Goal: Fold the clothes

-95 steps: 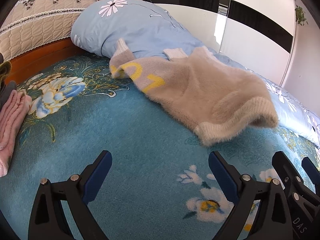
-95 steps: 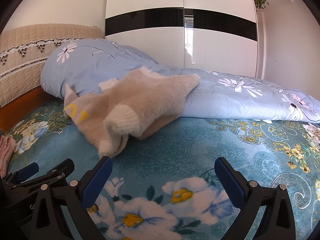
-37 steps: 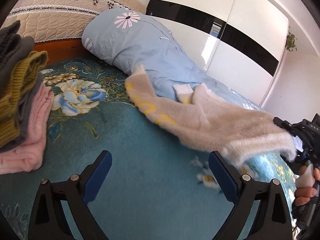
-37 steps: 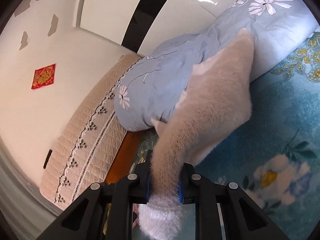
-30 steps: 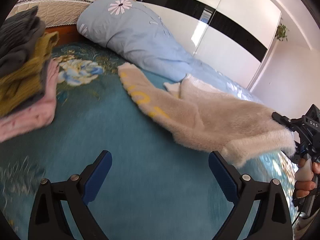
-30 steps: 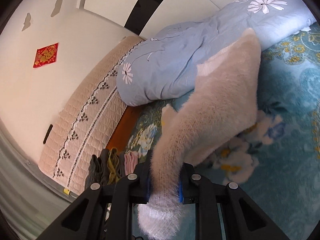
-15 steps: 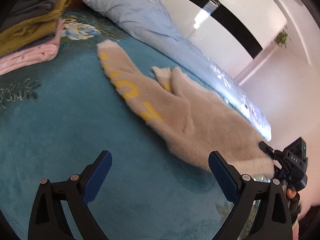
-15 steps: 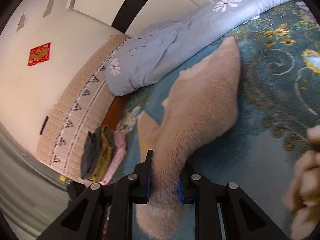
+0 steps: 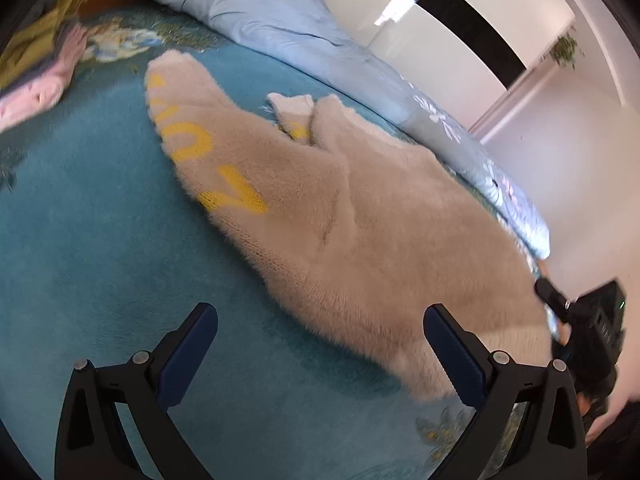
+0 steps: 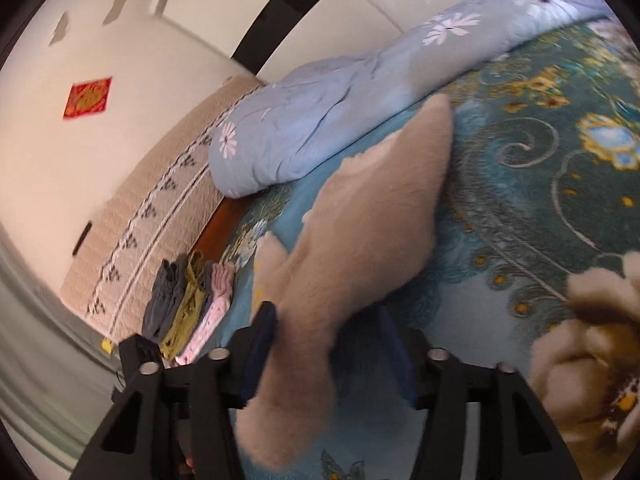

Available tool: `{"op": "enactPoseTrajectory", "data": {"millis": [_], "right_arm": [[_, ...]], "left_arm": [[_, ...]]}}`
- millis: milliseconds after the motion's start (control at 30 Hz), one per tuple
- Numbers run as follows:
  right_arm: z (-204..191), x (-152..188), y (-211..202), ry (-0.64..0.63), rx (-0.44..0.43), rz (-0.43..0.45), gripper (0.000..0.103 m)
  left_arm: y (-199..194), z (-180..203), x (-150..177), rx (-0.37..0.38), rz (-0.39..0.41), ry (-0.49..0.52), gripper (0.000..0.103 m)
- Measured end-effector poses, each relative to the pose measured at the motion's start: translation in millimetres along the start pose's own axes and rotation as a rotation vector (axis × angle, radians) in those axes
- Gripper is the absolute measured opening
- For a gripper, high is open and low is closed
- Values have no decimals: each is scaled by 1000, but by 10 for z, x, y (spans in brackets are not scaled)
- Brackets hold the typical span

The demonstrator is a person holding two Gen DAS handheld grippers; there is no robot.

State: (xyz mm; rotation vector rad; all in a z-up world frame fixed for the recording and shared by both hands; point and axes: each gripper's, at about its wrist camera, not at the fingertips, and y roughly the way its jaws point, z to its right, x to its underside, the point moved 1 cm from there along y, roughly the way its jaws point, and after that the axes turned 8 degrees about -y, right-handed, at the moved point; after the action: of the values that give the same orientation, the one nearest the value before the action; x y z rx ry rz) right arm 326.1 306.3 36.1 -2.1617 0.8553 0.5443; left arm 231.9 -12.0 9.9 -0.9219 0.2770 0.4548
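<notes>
Right wrist: right gripper [image 10: 328,354] parted, grip seemingly released, around fuzzy beige sweater [image 10: 360,240]; left gripper [image 9: 320,344] wide, empty.

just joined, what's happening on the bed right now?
A person with two hand-held grippers is laying out a fuzzy beige sweater on the teal floral bedspread to fold it. The right hand-held gripper is open, with the sweater's hem lying between its jaws. The left hand-held gripper is open and empty, just short of the sweater's near edge. A stack of folded clothes sits by the headboard, and a blue duvet lies behind.
</notes>
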Motion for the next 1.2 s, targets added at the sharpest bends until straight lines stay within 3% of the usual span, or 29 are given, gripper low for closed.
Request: {"op": "enactPoseTrajectory", "data": {"millis": [233,300,433,600,700,800,1067,1200], "right_arm": [[346,-57,-128,176,7,82,63],[396,-67,-138,204,-1,93,64],[407,-80,-128,218,-25,101,66],[429,-84,-73,219,-36,91,68],[447,-96,-77,219,-40,98,68],[480,-99,-82,227,-42,105,69],[575,-54,26,298,-71,72,75],[591,-55,21,297,-68,78,77]], "left_arm": [[160,76,-98,4,34,-86,102],[252,87,-108,36,1,-118,102],[451,-3,-73,58,-138,-243,102],[491,55,-146,34,-124,-272,102],[520,15,-180,61,-124,-340,102],[538,-60,-179,97,-121,-418,89],[523,-128,-108,139,-80,-473,55],[425,-38,-166,105,-18,-428,45]]}}
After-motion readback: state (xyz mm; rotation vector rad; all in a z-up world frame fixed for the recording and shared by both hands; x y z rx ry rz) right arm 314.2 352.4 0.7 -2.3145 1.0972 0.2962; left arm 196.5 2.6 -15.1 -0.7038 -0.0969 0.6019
